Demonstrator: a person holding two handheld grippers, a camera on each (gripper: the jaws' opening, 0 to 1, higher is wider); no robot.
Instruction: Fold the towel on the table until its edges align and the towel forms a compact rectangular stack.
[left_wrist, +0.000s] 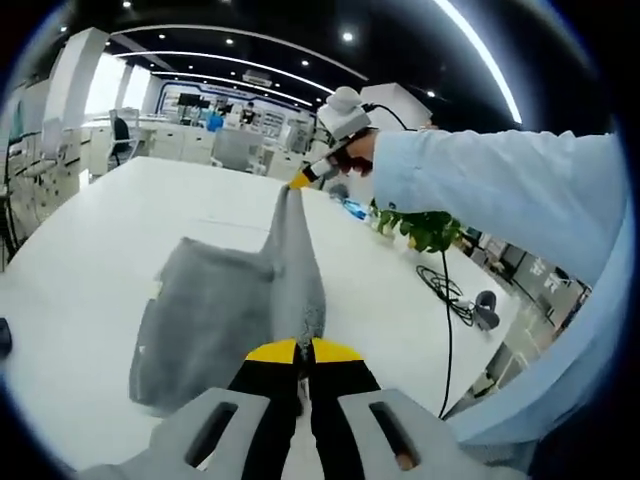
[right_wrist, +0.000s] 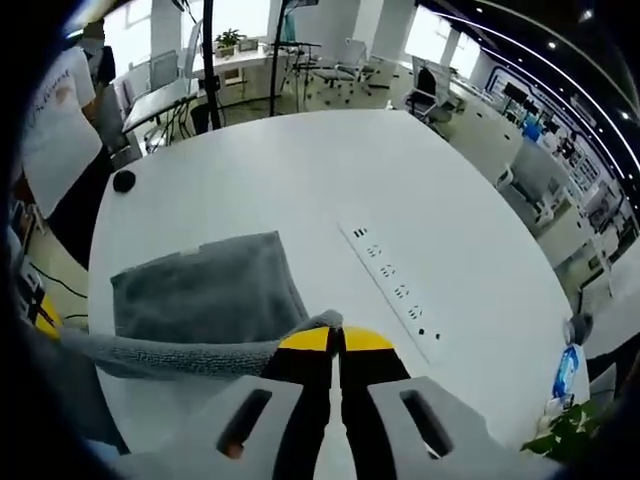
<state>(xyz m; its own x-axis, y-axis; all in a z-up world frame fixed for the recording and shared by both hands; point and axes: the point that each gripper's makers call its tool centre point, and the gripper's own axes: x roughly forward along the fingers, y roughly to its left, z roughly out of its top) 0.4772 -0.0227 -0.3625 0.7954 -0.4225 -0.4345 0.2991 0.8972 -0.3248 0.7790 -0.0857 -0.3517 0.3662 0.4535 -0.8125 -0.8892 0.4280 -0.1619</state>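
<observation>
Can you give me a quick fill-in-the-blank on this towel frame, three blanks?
1. The towel is ____ in colour.
2. Both the left gripper and the right gripper are shut on the ____.
3. The strip of sockets is set into the ____ table.

Missing words: grey; towel; white
</observation>
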